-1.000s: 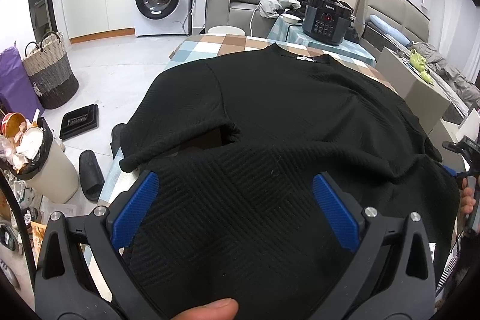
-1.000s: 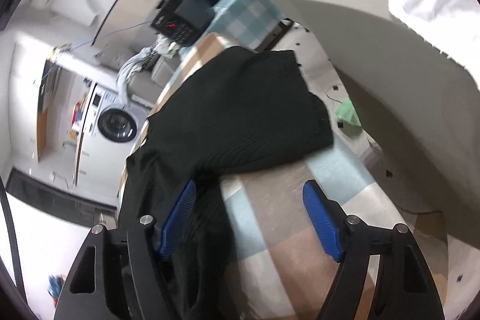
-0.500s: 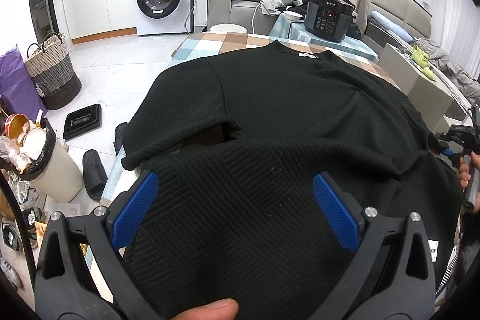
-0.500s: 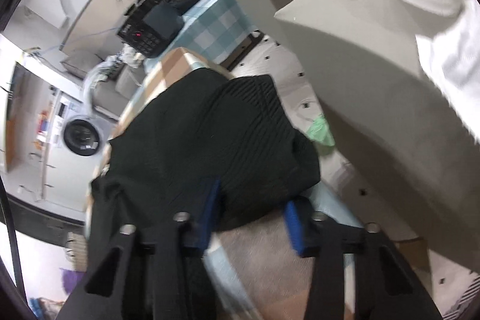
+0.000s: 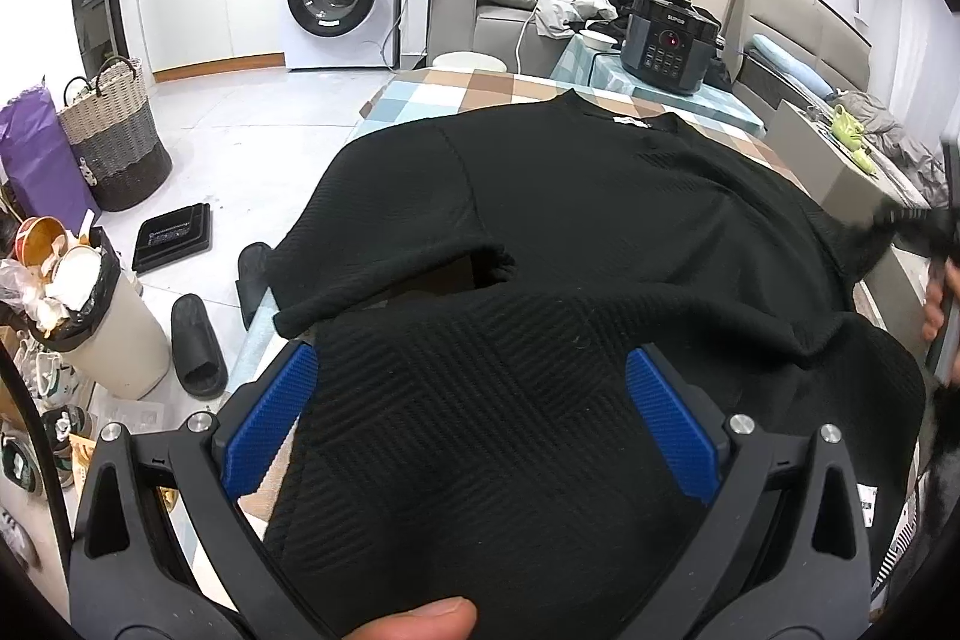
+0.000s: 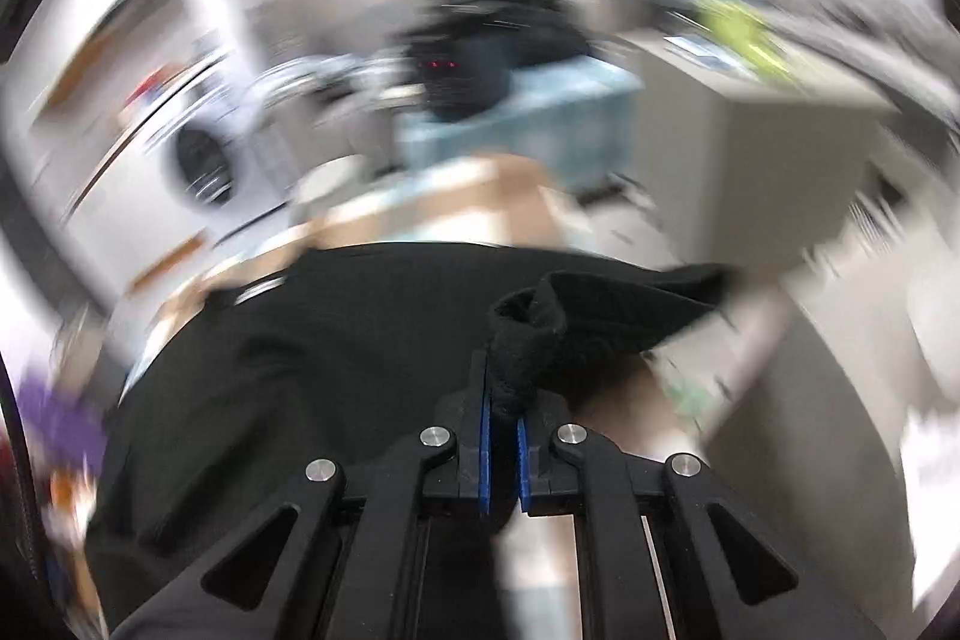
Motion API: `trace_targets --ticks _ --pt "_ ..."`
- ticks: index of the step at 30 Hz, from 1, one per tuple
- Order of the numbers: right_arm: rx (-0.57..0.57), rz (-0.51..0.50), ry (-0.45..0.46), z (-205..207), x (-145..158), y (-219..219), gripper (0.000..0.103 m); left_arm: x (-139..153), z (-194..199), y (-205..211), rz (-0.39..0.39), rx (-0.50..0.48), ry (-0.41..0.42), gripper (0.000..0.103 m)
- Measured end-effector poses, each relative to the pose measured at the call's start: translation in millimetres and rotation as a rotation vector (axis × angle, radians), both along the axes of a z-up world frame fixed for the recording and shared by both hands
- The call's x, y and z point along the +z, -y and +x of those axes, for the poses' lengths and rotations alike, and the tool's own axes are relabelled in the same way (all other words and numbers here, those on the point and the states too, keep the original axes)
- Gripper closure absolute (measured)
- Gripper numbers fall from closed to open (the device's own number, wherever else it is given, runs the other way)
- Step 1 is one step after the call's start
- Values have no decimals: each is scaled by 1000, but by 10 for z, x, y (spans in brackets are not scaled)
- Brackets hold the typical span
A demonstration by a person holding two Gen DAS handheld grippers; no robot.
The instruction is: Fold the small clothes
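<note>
Between the blue pads of the right tongs [image 6: 503, 451] sits a bunched edge of one black sweater [image 5: 600, 232]. The jaws have just been closing and now stand clenched on that fabric, which appears to be the right sleeve, raised clear of the table [image 5: 480, 91]. The right wrist view is heavily blurred, so the exact part gripped cannot be confirmed.

The left tongs [image 5: 471, 415] stand released, pads wide apart, with the near hem area of the sweater between and below them. No pad presses on the cloth. A thumb tip [image 5: 420, 622] shows at the bottom edge of the left wrist view.

Outward from both tongs, the sweater lies spread across the checked table, collar at the far end. The left sleeve hangs over the table edge to the left of the left tongs.

Progress, as a judgement: early. The garment is laid out flat and no fold is complete; the right sleeve fold is apparently starting. Left sleeve and body folds remain.

Count: one sweater, two tongs, one table. Beyond the table: one pressure cooker [image 5: 669, 43], one washing machine [image 5: 336, 4], one woven basket [image 5: 114, 133], one waste bin [image 5: 102, 322].
</note>
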State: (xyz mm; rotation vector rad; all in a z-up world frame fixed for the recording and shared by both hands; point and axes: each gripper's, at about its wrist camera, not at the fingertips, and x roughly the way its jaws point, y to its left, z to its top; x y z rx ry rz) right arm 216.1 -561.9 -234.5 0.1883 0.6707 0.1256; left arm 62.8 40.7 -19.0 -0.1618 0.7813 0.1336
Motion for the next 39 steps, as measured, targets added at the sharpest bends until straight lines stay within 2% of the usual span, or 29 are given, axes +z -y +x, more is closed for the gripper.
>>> trace_targets --ticks 3,5,7,9,11,13,17,20,24,29,31,32,35,37,39 --pt "230 -74 0 23 106 -575 96 27 -32 -42 7 15 3 1" --pt "371 -111 -74 63 6 -943 96 43 -56 -83 7 31 6 1" --pt "449 -123 -133 62 -145 -1123 88 58 -90 -135 5 48 8 1" --pt "502 -113 -183 31 -274 -1162 75 67 -132 -193 5 64 9 1" --pt "523 -92 -202 3 -355 -1116 71 62 -160 -246 4 75 6 1" --pt "490 -87 -216 -14 -401 -983 71 49 -160 -291 2 85 1 1" --pt "280 -130 -258 103 -524 -596 71 45 -156 -359 -3 97 5 1" --pt "168 -104 -302 210 -609 -318 70 44 -129 -407 -10 110 6 1" --pt "175 -36 -328 308 -655 -294 70 13 -109 -525 -21 147 1 1" --pt "180 -80 -346 417 -762 -406 70 -41 -117 -769 -63 200 -2 1" --pt "178 -106 -331 440 -789 -451 81 -51 -123 -870 -64 224 -2 1" --pt "180 -132 -319 434 -786 -483 100 -61 -120 -930 -65 237 -4 1" --pt "197 -121 -306 414 -794 -521 103 -106 -116 -1111 -84 267 -12 1" --pt "147 -169 -276 380 -760 -485 103 -153 -87 -1245 -104 292 -19 1" --pt "109 -168 -291 402 -749 -385 103 -217 -40 -1367 -129 312 -36 1"
